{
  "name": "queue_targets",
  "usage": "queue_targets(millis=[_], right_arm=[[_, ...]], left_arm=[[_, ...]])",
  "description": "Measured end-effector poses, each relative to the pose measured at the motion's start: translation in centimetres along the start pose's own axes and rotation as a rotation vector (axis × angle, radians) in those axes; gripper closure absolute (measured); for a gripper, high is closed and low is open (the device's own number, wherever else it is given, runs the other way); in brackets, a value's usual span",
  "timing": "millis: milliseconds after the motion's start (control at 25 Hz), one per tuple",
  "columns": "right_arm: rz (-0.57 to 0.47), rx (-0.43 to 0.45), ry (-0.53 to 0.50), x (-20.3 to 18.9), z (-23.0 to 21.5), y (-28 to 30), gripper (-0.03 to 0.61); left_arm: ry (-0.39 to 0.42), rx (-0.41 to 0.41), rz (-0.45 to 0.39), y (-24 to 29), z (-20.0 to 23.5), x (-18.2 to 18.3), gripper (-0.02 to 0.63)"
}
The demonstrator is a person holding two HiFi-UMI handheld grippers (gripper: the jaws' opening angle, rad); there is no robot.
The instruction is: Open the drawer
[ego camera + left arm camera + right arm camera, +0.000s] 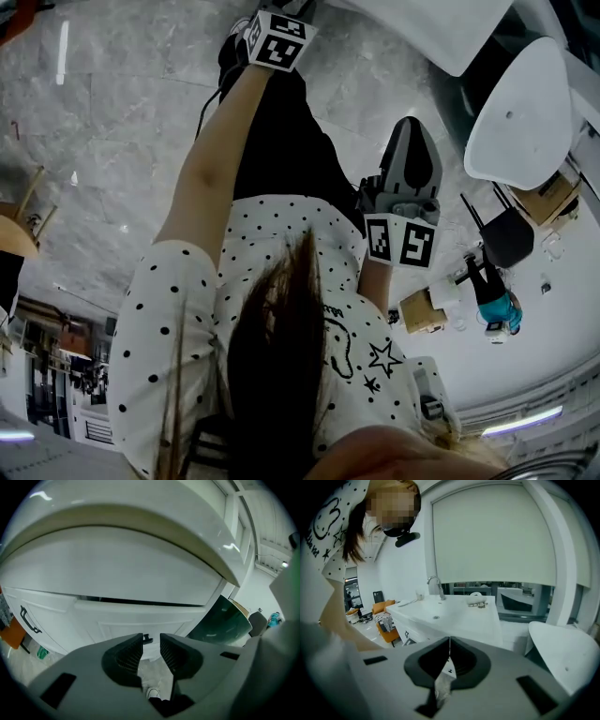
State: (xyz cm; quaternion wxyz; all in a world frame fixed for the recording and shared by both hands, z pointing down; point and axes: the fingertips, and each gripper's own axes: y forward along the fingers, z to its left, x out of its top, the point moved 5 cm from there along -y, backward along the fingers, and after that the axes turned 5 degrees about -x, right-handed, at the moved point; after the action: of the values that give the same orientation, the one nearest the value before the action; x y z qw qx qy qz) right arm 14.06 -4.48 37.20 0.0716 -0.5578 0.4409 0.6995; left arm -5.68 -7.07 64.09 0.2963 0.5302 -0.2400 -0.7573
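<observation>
Two ribbed pads [131, 654], left tongs [151, 649] parted, smooth white panelled drawer [187, 617]

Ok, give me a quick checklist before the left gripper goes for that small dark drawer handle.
1. Left gripper jaws apart and empty: ok.
2. Small dark handle lined up in the jaw gap: ok.
3. Pads touching the handle: not ok, it lies ahead of them.
4. Drawer front pulled out: not ok, it looks shut.
5. Right gripper out of the way, jaws together, empty: ok.
</observation>
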Motion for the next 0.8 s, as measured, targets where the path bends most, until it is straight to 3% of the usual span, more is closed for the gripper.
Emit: queue_targets(millis=[280,640,800], right_arm=[[0.017,0.003,0.039,-1.1,0.2,0.0,0.565],[0.06,-0.045,0.07,-2.5,-0.6,-0.6,0.565],[0.075,-0.048,0.079,-2.8,-0.7,-0.2,0.565]], left_arm=[[0.005,0.026,0.06,3.7,0.7,-0.9,0.474],[-0.068,0.068,0.136,7.1,1.4,-2.9,0.446],[-0.054,0.073,0.172,8.2,2.0,-3.4,0.43]])
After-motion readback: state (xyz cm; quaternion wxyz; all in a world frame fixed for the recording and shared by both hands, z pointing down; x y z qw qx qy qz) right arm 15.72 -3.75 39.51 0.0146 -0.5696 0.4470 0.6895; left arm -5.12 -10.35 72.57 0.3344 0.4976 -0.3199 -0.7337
